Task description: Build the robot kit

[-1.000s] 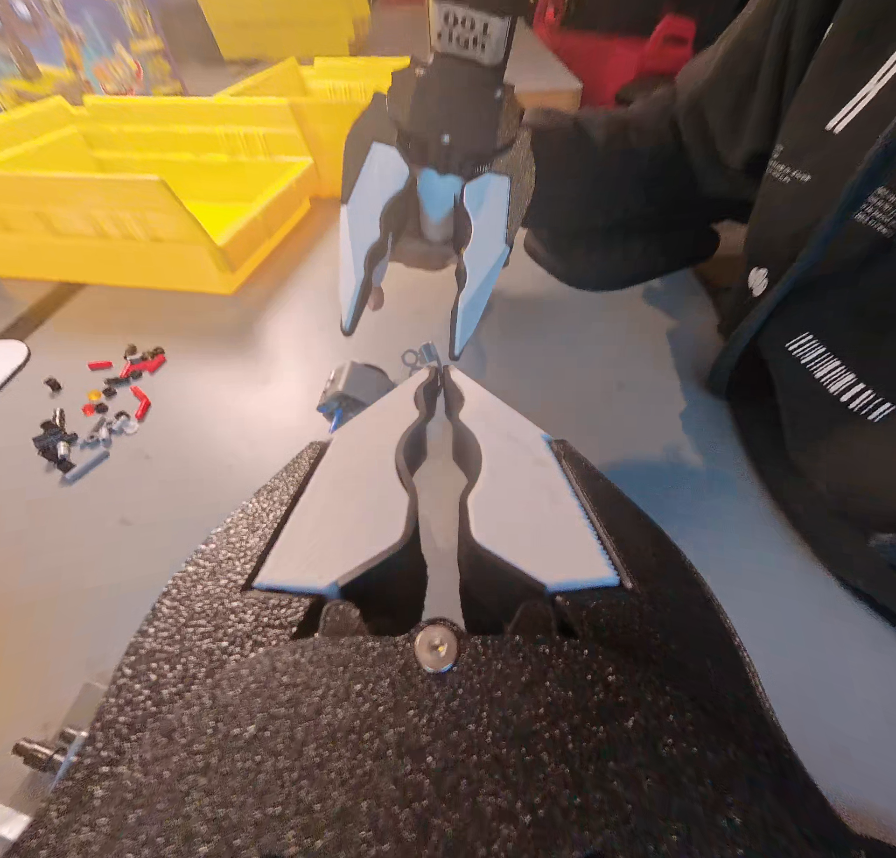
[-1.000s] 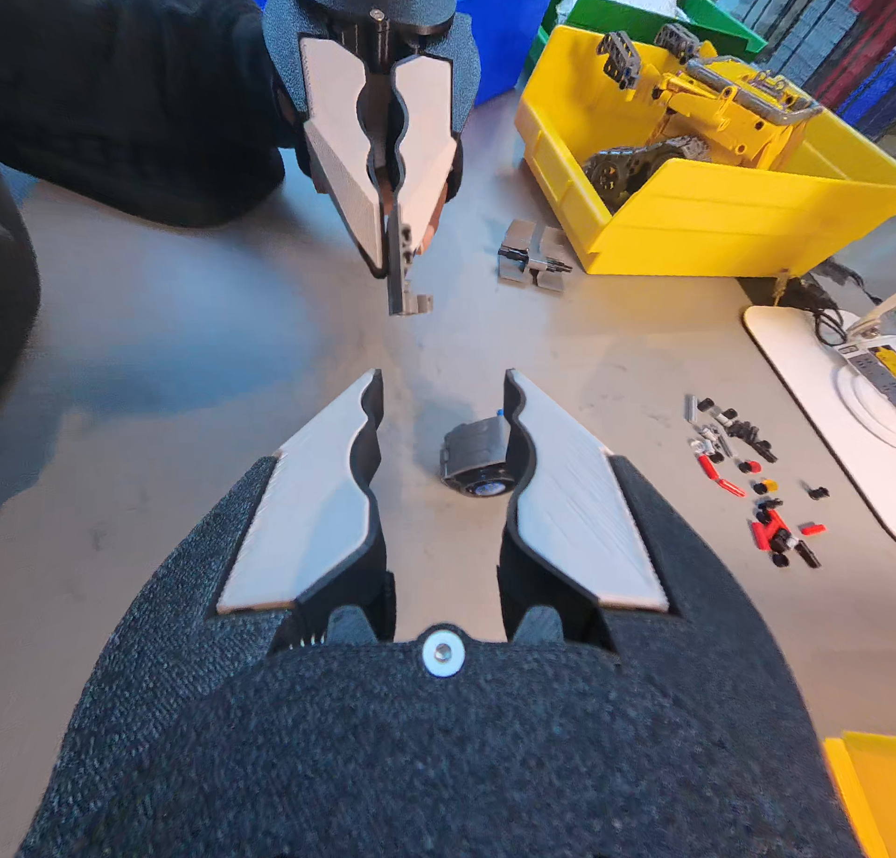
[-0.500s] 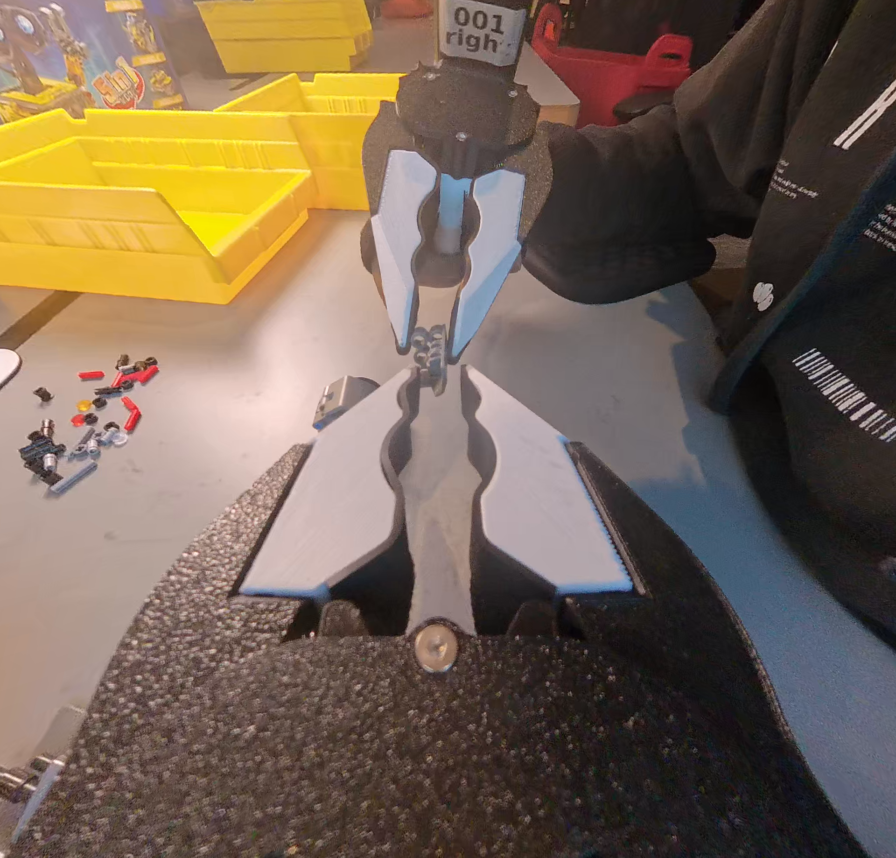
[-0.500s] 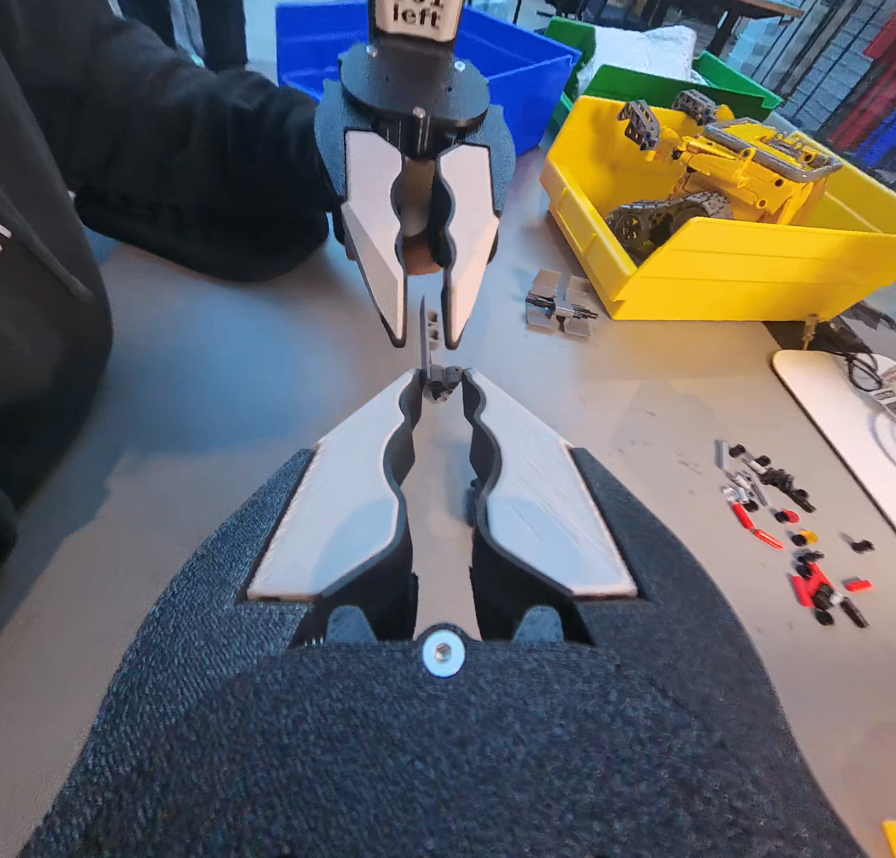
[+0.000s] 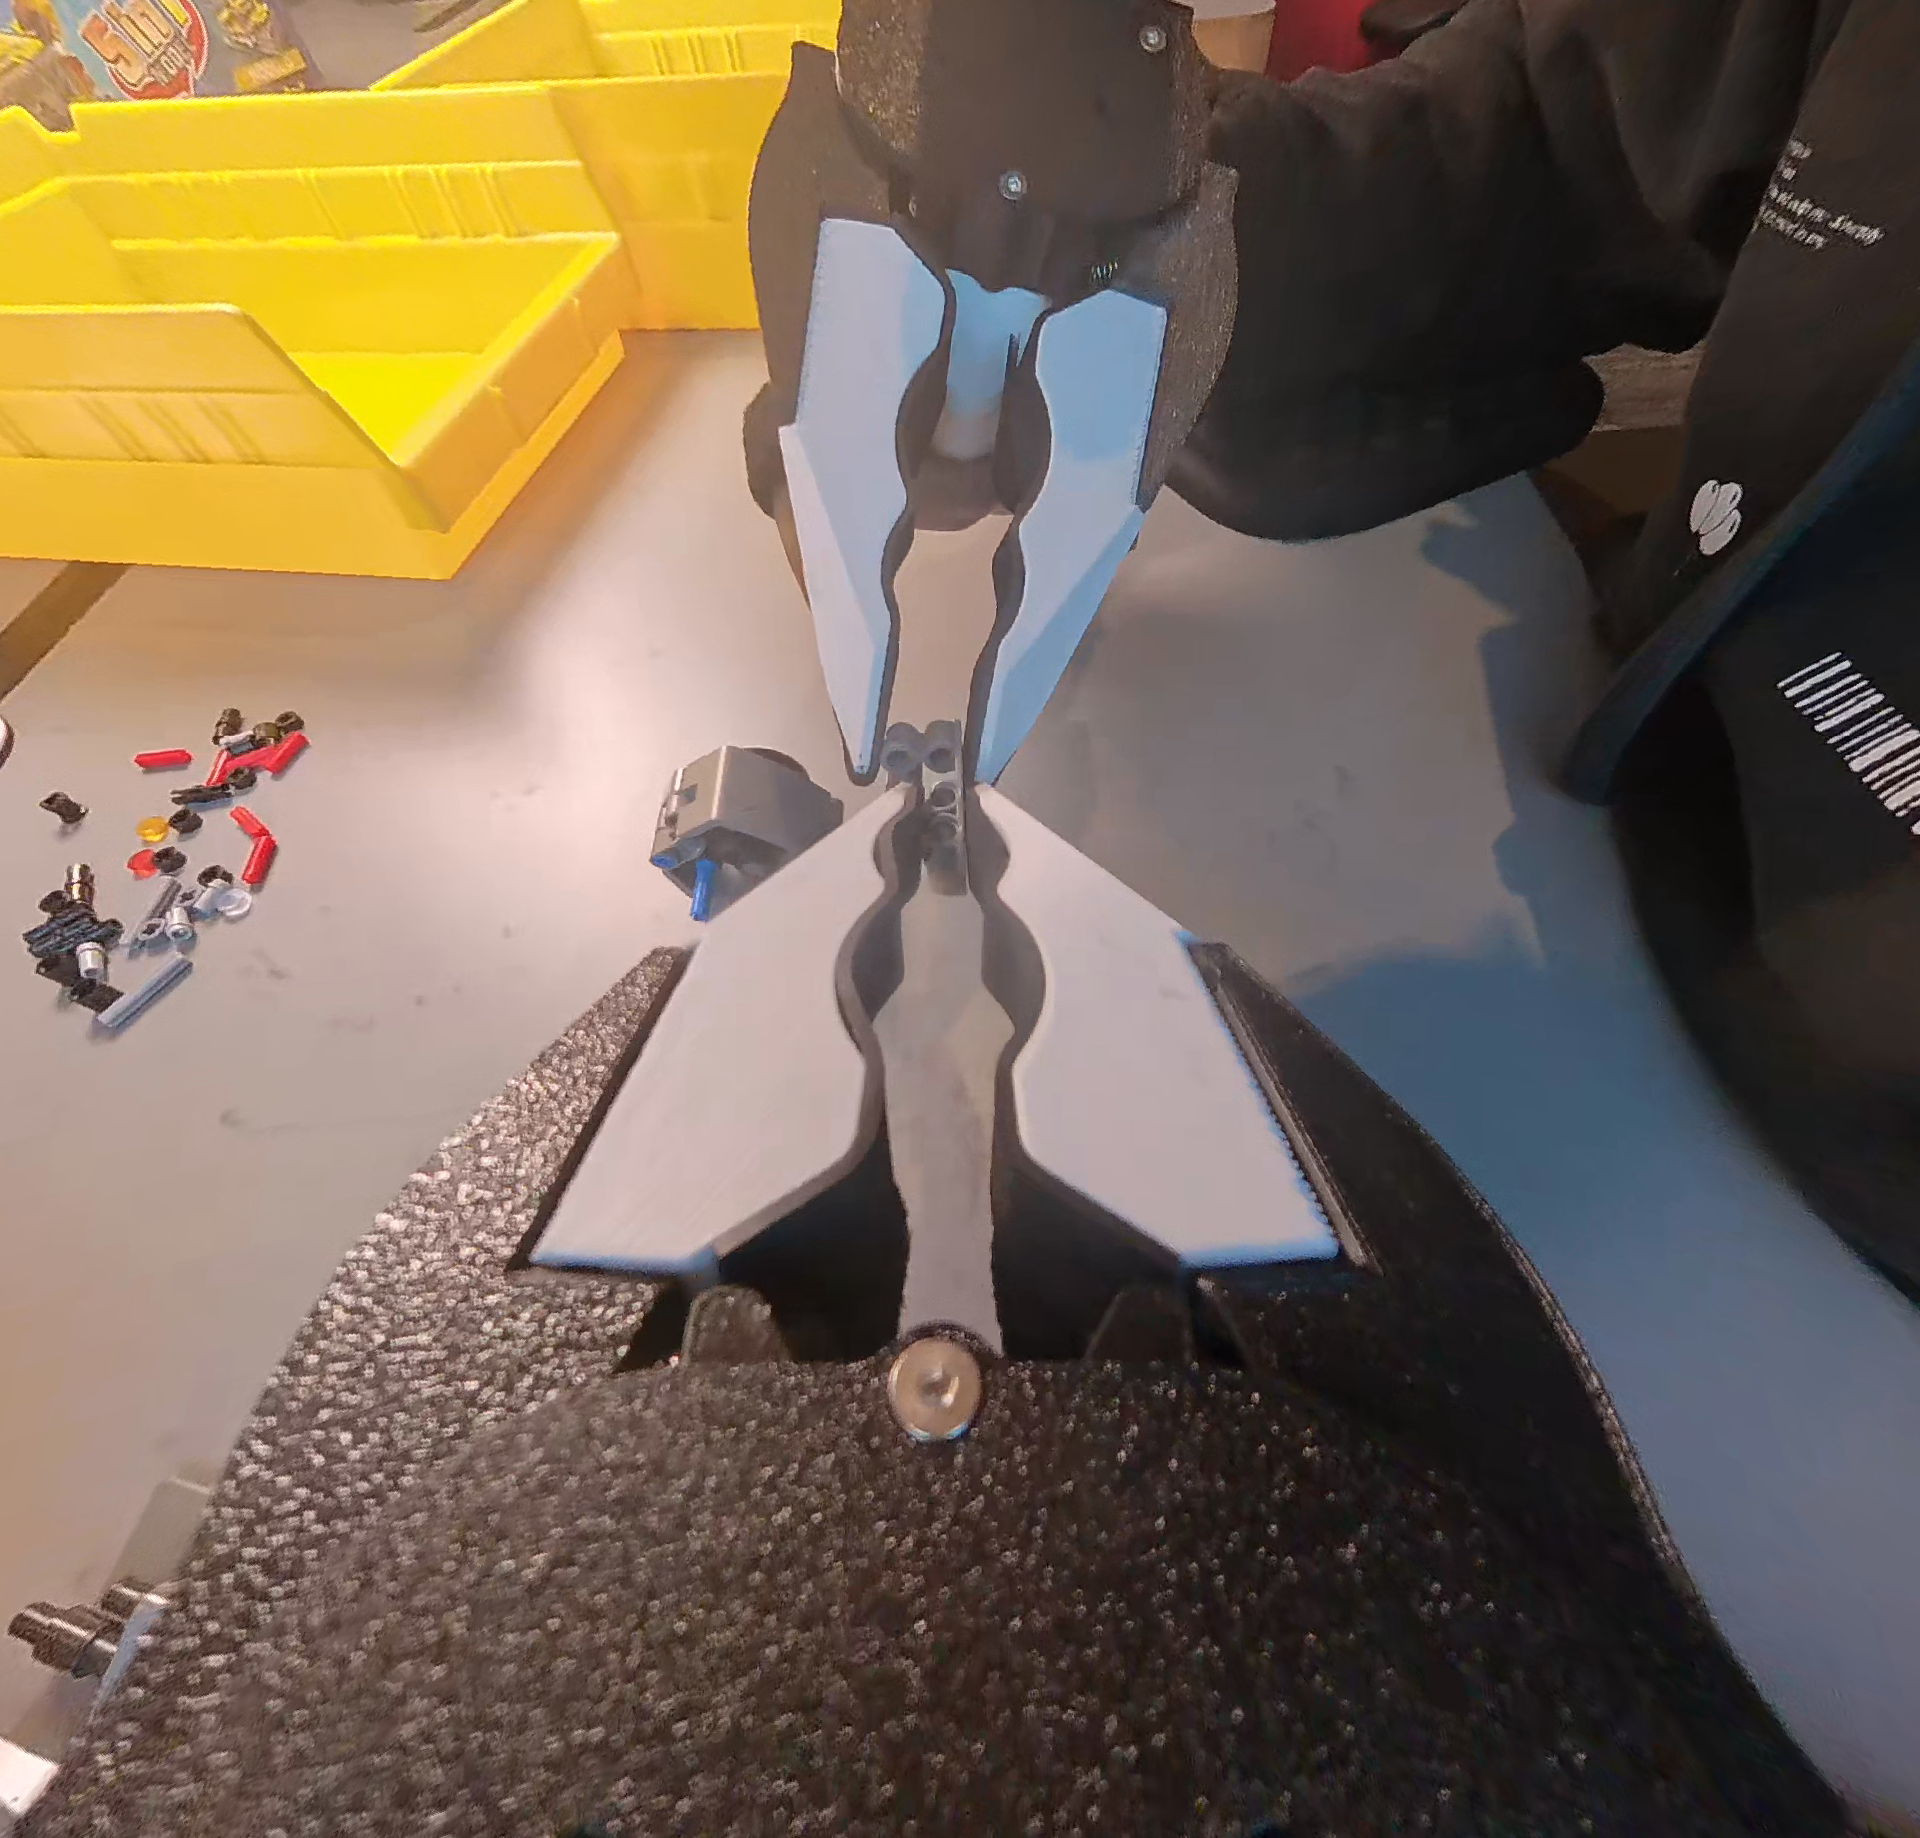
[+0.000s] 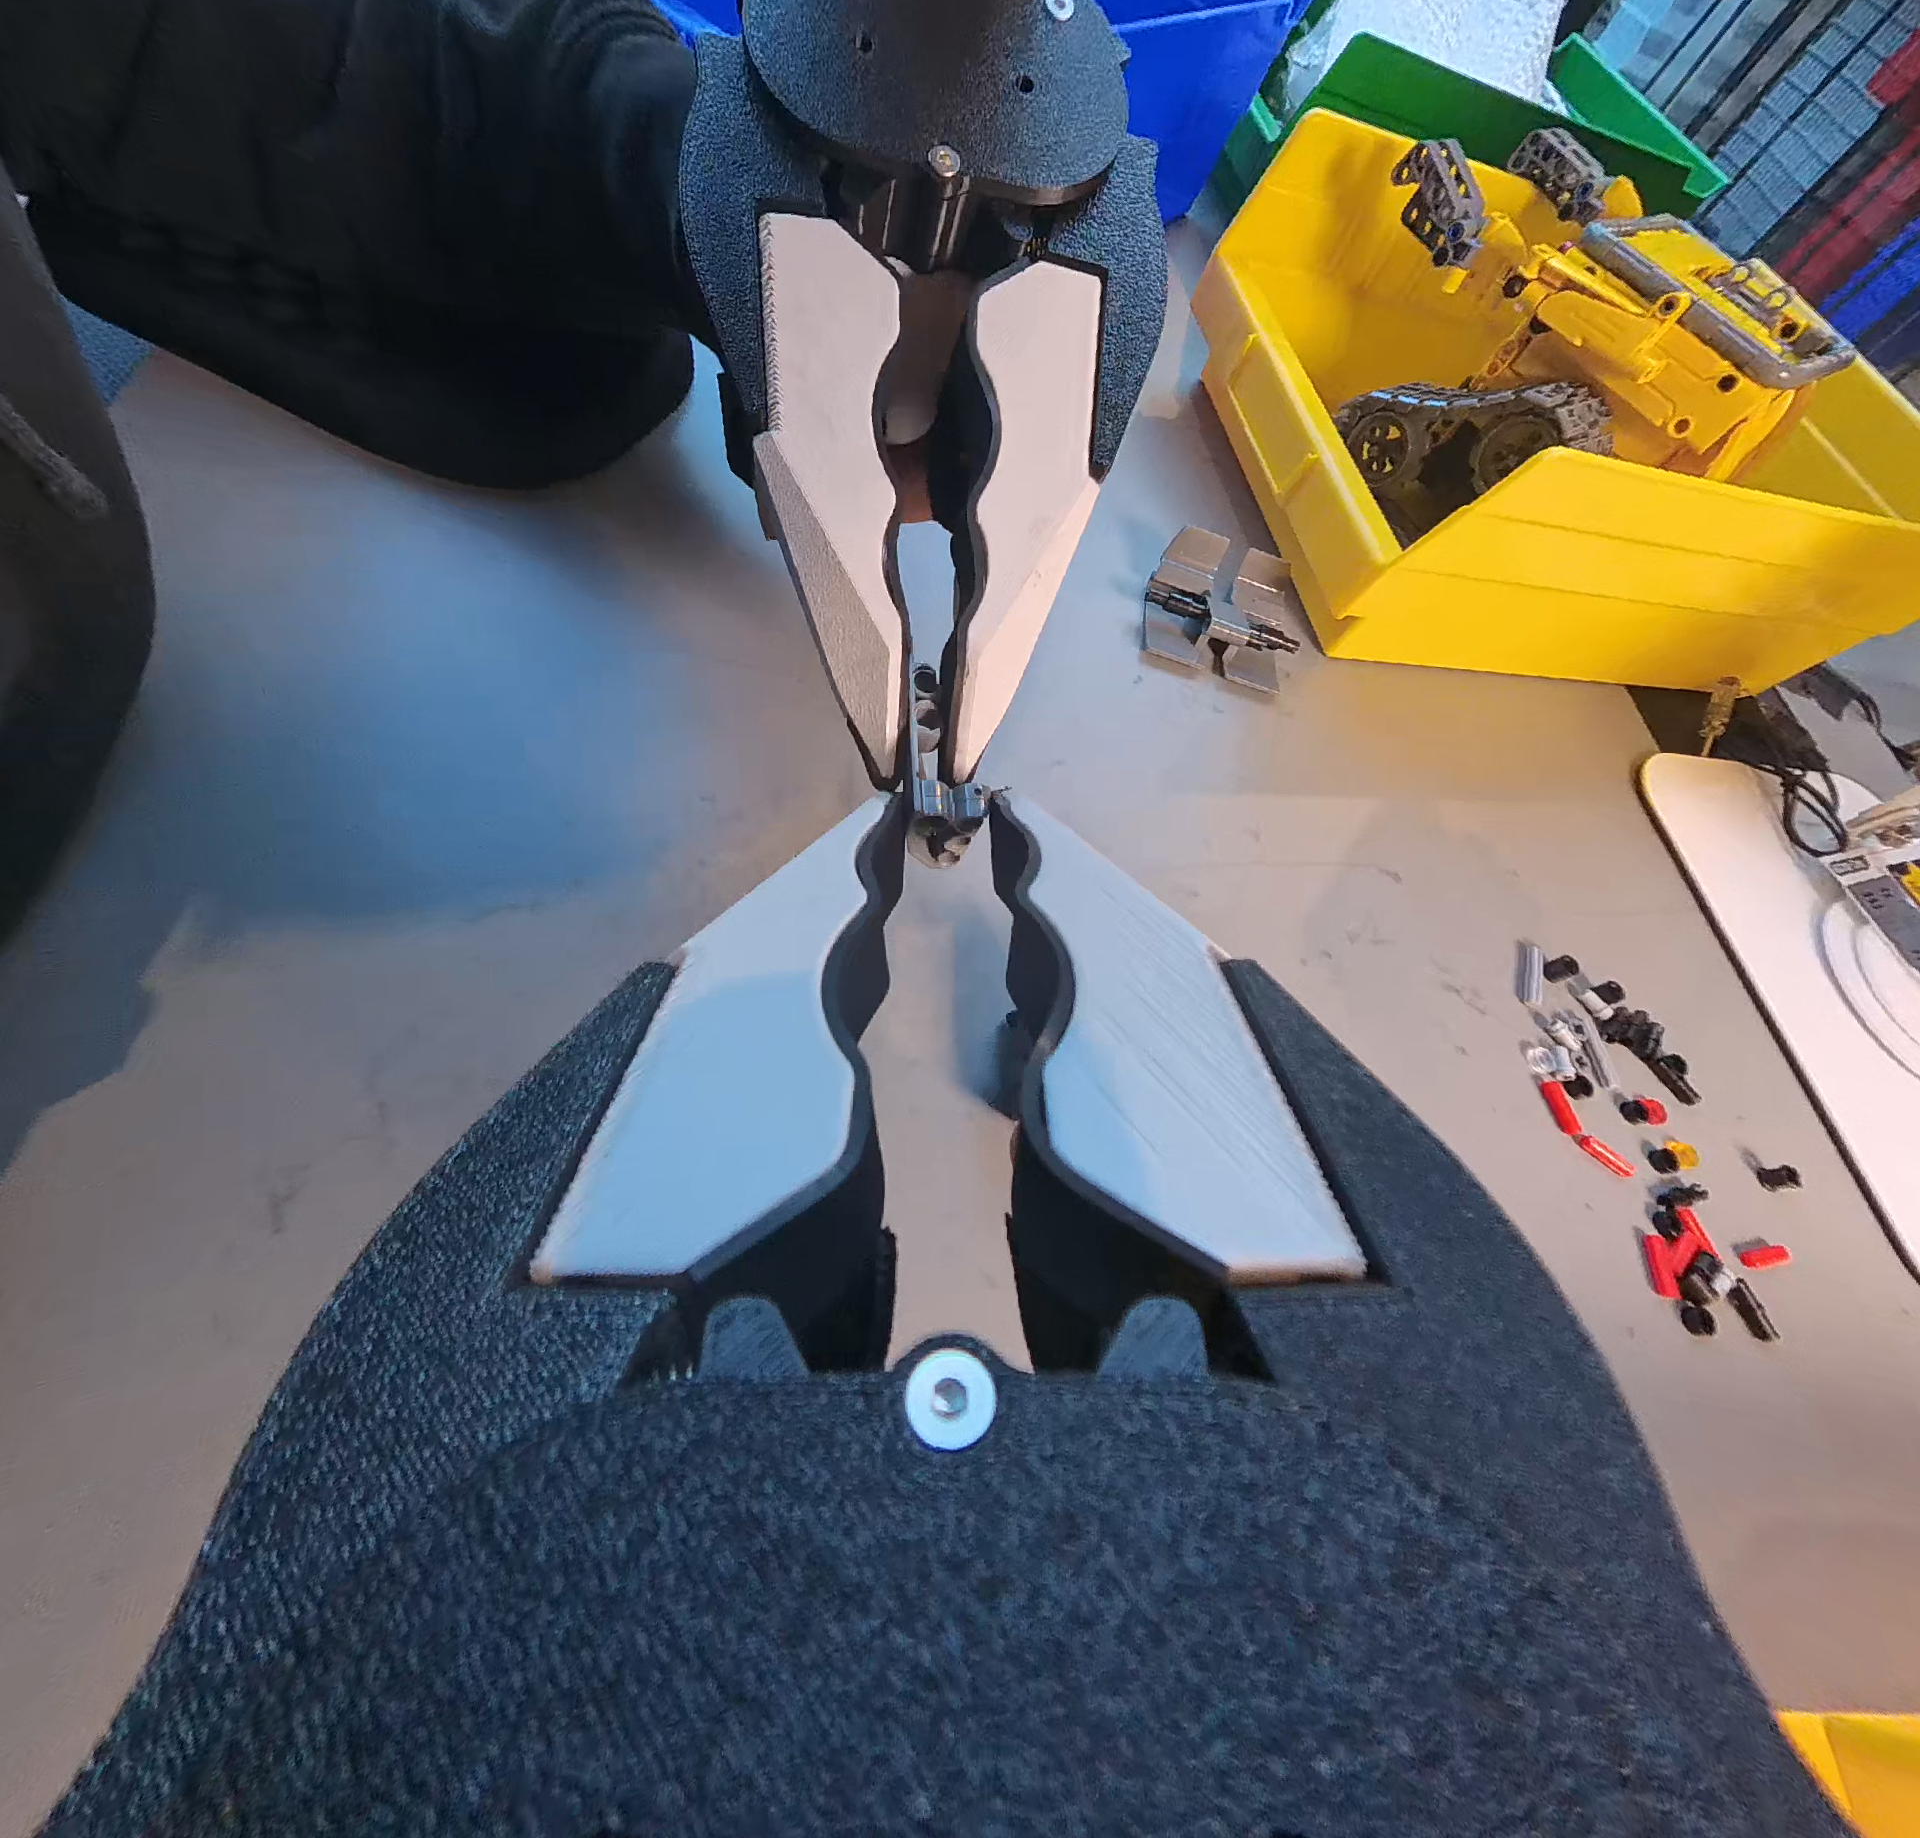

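Note:
My left gripper [image 5: 935, 796] is shut on a thin grey perforated beam [image 5: 945, 832], held above the grey table [image 5: 416, 1009]. The beam has a short cross arm [image 5: 925, 744] at its far end. My right gripper [image 6: 940, 806] meets it tip to tip, its fingers closed around that cross arm [image 6: 951, 812]. The right gripper shows from above in the left wrist view [image 5: 920, 765], and the left gripper in the right wrist view [image 6: 920, 770]. A grey motor block [image 5: 743, 801] with a blue pin lies on the table just left of the tips.
Small red, black and grey parts [image 5: 166, 853] lie loose on the table, seen also in the right wrist view [image 6: 1652, 1144]. Empty yellow bins [image 5: 312, 354] stand behind. A yellow bin [image 6: 1610, 583] holds a yellow tracked model [image 6: 1621, 334]. Grey blocks [image 6: 1216, 614] lie beside it. Black sleeves flank the grippers. The tips of both grippers are at nearly the same place.
My right gripper was open over the motor block. It has moved up to the left gripper and closed around the beam's cross arm. The two grippers now meet tip to tip.

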`<control>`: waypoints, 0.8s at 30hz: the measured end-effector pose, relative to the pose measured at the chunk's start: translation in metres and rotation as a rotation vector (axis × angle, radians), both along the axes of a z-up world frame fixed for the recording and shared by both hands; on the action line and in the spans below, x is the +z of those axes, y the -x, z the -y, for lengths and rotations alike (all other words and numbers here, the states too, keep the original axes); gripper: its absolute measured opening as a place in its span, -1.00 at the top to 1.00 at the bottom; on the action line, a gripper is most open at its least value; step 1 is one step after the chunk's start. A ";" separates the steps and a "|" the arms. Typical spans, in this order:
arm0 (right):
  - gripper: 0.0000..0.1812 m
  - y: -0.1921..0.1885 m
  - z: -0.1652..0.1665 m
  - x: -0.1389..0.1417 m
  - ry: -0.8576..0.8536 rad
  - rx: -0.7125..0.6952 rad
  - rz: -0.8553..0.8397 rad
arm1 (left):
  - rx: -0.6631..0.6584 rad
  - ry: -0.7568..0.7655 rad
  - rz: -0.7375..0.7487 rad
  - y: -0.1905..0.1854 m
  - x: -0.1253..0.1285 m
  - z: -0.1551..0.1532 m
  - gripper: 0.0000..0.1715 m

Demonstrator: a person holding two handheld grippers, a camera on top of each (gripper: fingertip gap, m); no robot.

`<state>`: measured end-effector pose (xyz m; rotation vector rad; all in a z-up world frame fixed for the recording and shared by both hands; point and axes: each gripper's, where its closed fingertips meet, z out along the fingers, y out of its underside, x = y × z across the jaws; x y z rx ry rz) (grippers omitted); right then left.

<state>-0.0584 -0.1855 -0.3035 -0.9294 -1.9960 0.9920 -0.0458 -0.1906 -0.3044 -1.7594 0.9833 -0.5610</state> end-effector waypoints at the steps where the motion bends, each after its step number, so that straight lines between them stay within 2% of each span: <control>1: 0.82 0.000 0.000 0.000 0.004 0.000 -0.003 | -0.001 0.003 0.002 0.000 0.000 0.000 0.92; 5: 0.82 0.002 -0.004 0.009 0.055 -0.014 -0.054 | 0.019 -0.027 0.040 0.004 0.008 -0.004 0.93; 9: 0.51 0.000 -0.037 0.011 0.108 -0.086 -0.034 | 0.087 0.007 0.089 0.021 0.006 -0.013 0.93; 13: 0.24 -0.001 -0.072 -0.031 0.108 -0.112 0.186 | 0.165 0.080 0.117 0.036 -0.003 -0.023 0.93; 15: 0.15 0.001 -0.075 -0.051 0.134 -0.087 0.295 | 0.197 0.114 0.113 0.040 -0.009 -0.026 0.93; 18: 0.19 0.007 -0.069 -0.064 0.143 -0.042 0.371 | 0.233 0.150 0.090 0.046 -0.016 -0.029 0.93; 20: 0.44 0.009 -0.066 -0.063 0.140 -0.022 0.374 | 0.247 0.173 0.080 0.049 -0.021 -0.029 0.93; 24: 0.46 0.008 -0.063 -0.061 0.114 -0.008 0.315 | 0.255 0.226 0.109 0.050 -0.026 -0.030 0.93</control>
